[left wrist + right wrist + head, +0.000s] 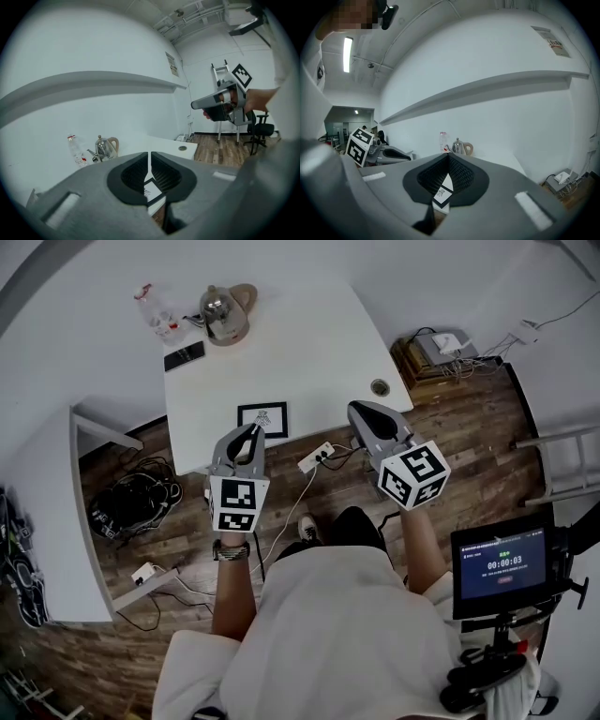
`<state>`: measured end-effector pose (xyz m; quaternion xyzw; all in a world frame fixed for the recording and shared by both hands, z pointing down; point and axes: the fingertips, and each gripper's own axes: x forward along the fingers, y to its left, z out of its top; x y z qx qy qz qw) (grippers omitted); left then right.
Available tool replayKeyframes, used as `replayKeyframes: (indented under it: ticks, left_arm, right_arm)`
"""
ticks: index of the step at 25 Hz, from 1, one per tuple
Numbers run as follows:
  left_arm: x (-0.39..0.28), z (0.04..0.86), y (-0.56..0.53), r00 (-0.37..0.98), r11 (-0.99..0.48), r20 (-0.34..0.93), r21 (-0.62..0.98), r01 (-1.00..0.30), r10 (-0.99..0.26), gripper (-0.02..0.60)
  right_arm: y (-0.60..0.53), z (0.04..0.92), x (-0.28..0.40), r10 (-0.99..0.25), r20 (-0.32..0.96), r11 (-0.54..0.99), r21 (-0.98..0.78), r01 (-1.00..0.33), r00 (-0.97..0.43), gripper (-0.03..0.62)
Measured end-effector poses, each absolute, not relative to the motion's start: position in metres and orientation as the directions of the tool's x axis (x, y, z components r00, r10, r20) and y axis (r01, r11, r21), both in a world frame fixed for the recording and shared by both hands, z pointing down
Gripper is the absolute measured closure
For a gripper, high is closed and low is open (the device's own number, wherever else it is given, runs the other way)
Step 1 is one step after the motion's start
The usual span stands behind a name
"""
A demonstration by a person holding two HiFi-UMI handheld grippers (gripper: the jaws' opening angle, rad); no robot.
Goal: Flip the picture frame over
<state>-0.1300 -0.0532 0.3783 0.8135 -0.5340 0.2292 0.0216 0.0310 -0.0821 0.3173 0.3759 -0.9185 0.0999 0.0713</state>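
Observation:
A small black picture frame (pixel 263 418) lies face up near the front edge of the white table (pixel 309 343). Its white picture with a small dark drawing shows. My left gripper (pixel 254 429) hovers at the frame's near edge, apart from it. Only a narrow slit stands between the jaws, with nothing in it. In the left gripper view the frame (pixel 151 191) shows below the left gripper (pixel 150 154). My right gripper (pixel 355 409) hangs to the right of the frame, past the table's front edge, with its jaws meeting at the tips. The frame (pixel 442 192) appears under the right gripper (pixel 449 155).
At the table's back left stand a steel kettle (pixel 225 315), a plastic bottle (pixel 156 311) and a dark phone (pixel 184 355). A cable hole (pixel 380 387) sits near the right edge. A power strip (pixel 316 457) and cables lie on the wooden floor. A screen (pixel 502 563) stands at the right.

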Motion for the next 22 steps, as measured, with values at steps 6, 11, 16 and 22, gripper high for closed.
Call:
replayKeyframes:
  ticks: [6, 11, 16, 22]
  left_arm:
    - [-0.132, 0.411, -0.073, 0.343, -0.474, 0.476, -0.185, -0.861, -0.81, 0.534]
    - [-0.121, 0.43, -0.062, 0.343, -0.508, 0.534, -0.196, -0.839, -0.773, 0.506]
    - [-0.118, 0.474, -0.075, 0.353, -0.567, 0.622, -0.182, -0.804, -0.7, 0.483]
    - [-0.108, 0.531, -0.064, 0.319, -0.628, 0.724, -0.199, -0.753, -0.612, 0.451]
  right_arm:
    - [-0.105, 0.338, 0.024, -0.674, 0.233, 0.684, -0.16, -0.712, -0.701, 0.591]
    - [-0.098, 0.349, 0.029, -0.669, 0.242, 0.684, -0.171, -0.71, -0.703, 0.591]
    - [-0.119, 0.373, 0.021, -0.656, 0.279, 0.679, -0.187, -0.71, -0.701, 0.591]
    - [-0.109, 0.401, 0.027, -0.638, 0.327, 0.672, -0.206, -0.712, -0.697, 0.591]
